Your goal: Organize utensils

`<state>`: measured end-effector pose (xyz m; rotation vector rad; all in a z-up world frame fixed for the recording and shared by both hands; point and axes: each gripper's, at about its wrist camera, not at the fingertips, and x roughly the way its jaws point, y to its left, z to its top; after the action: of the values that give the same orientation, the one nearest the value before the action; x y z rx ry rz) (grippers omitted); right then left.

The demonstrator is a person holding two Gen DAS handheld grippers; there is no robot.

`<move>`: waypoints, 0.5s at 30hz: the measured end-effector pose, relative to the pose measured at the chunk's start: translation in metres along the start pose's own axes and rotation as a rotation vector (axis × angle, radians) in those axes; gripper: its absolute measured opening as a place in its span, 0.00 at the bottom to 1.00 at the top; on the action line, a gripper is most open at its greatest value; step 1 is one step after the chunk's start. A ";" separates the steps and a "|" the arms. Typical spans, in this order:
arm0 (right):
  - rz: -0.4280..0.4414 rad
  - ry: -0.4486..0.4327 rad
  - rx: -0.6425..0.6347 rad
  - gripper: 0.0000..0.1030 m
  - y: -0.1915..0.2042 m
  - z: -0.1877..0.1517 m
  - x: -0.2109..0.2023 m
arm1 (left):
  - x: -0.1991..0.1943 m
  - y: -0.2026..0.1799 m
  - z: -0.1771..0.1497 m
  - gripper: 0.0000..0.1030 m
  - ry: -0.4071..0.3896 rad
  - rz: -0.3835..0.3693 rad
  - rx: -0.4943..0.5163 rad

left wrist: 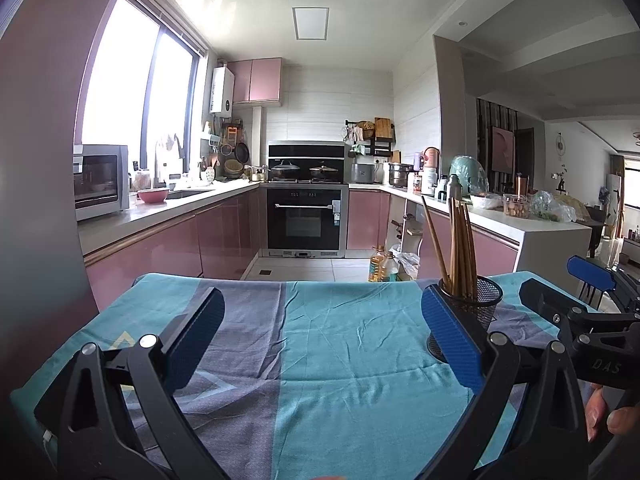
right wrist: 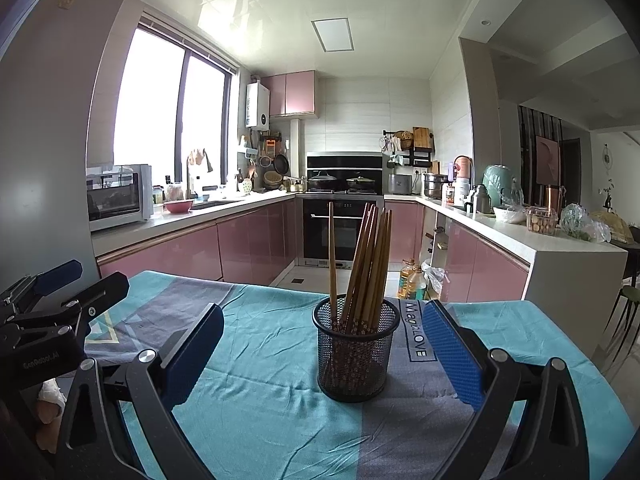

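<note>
A: Status of left claw (left wrist: 320, 332)?

B: Spread wide, blue pads far apart, nothing between them. Aimed across the worktop (left wrist: 360, 360), over a cloth (left wrist: 340, 320) in teal and grey panels. Seen also at the left edge of the right wrist view (right wrist: 60, 280), parted there too.

A: Status of right claw (right wrist: 320, 344)?

B: Likewise spread wide, gripping nothing. Blue pads at lower left and lower right of the frame, one on each side of the mesh holder (right wrist: 354, 352), not touching it. Visible again at the right edge of the left wrist view (left wrist: 568, 276), with fingers of a hand (left wrist: 608, 412) beneath it at lower right.

A: Location of the task items?

B: Wooden chopsticks (right wrist: 364, 264), bundled upright in the black wire-mesh holder, standing on the cloth at centre frame of the right wrist view. One chopstick (right wrist: 332, 256) apart at the left of the holder, near vertical; remainder leaning right together. Decorated lower ends visible through the mesh. In the left wrist view, same holder (left wrist: 476, 312) at right of centre, partly behind the right pad of the left claw; chopsticks (left wrist: 460, 248) above the rim.

A: Markings on the cloth?

B: Printed label "MagicLOVE" (right wrist: 418, 330), just right of the holder.

A: Background?

B: Kitchen with pink cabinet fronts (right wrist: 256, 240), built-in oven (left wrist: 306, 218) at centre, microwave (right wrist: 120, 196) at left, oil bottles (right wrist: 412, 280) on the floor beyond the worktop.
</note>
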<state>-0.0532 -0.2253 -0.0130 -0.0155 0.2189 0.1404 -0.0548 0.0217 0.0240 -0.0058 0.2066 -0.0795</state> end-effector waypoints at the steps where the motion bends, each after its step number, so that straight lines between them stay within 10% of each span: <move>1: -0.001 0.001 -0.001 0.94 0.000 0.000 0.000 | 0.000 0.000 0.001 0.94 0.000 0.000 -0.001; 15: 0.001 -0.005 -0.003 0.94 0.001 0.001 0.000 | 0.000 -0.001 0.001 0.94 -0.007 0.007 -0.008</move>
<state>-0.0530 -0.2245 -0.0121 -0.0182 0.2133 0.1417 -0.0550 0.0208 0.0249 -0.0129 0.2003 -0.0719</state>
